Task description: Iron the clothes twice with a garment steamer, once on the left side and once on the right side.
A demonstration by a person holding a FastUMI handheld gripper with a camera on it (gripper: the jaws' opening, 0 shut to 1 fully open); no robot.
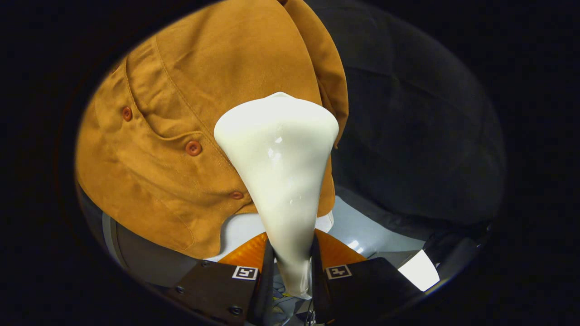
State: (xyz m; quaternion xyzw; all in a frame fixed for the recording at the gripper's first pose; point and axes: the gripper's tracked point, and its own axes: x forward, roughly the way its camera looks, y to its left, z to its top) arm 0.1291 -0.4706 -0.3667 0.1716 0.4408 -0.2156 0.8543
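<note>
Jaws clamp steamer against shirt.

No words, brand names or numbers can be read anywhere here. The only printed signs are two small square black-and-white coded markers, one on the top of each finger of the gripper, either side of the steamer handle clamped between them. Their patterns are blocky shapes, not letters. The shirt carries plain buttons with no visible marking, and the steamer's smooth shell bears no label on the side that shows.
</note>
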